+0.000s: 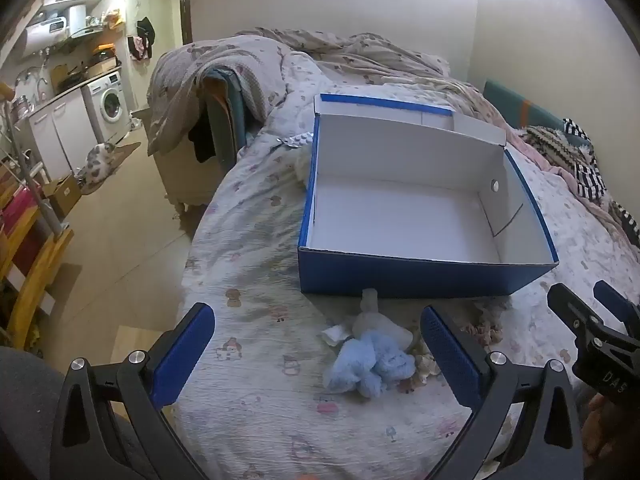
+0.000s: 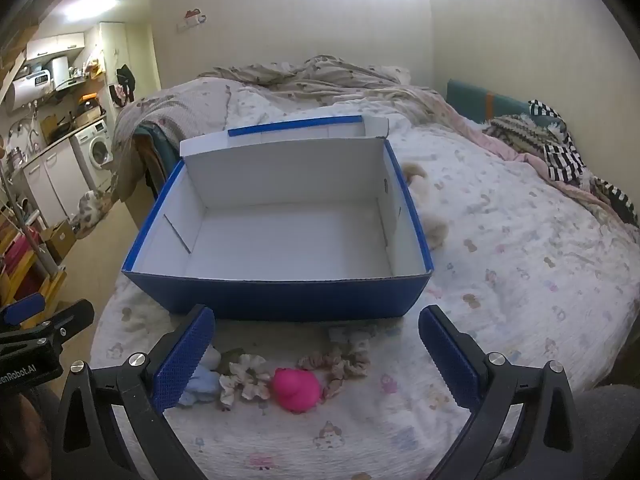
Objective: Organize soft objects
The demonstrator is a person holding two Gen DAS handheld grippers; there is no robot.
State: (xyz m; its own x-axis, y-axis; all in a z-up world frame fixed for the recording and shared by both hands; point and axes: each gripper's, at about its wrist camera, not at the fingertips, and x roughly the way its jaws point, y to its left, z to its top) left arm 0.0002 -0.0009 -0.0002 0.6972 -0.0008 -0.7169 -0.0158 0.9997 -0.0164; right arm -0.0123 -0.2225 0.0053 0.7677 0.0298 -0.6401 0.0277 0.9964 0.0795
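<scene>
An open blue box [image 1: 420, 276] with a white empty inside sits on the bed; it also shows in the right wrist view [image 2: 280, 296]. In front of it lie a light blue plush [image 1: 368, 364], seen partly in the right wrist view [image 2: 200, 384], a cream scrunchie [image 2: 244, 376], a pink rubber duck [image 2: 296, 388] and a pinkish scrunchie [image 2: 340, 364]. My left gripper [image 1: 316, 356] is open, above the bed, with the blue plush between its fingers. My right gripper [image 2: 316, 356] is open over the duck and scrunchies. A cream plush [image 2: 424, 204] lies to the right of the box.
The bed edge [image 1: 192, 248] drops to the floor on the left. A rumpled quilt [image 1: 320, 52] lies behind the box, striped clothes [image 2: 560, 152] at the right. A cat [image 1: 98, 162] sits near the washing machine [image 1: 110, 106]. A yellow wooden frame [image 1: 28, 272] stands at far left.
</scene>
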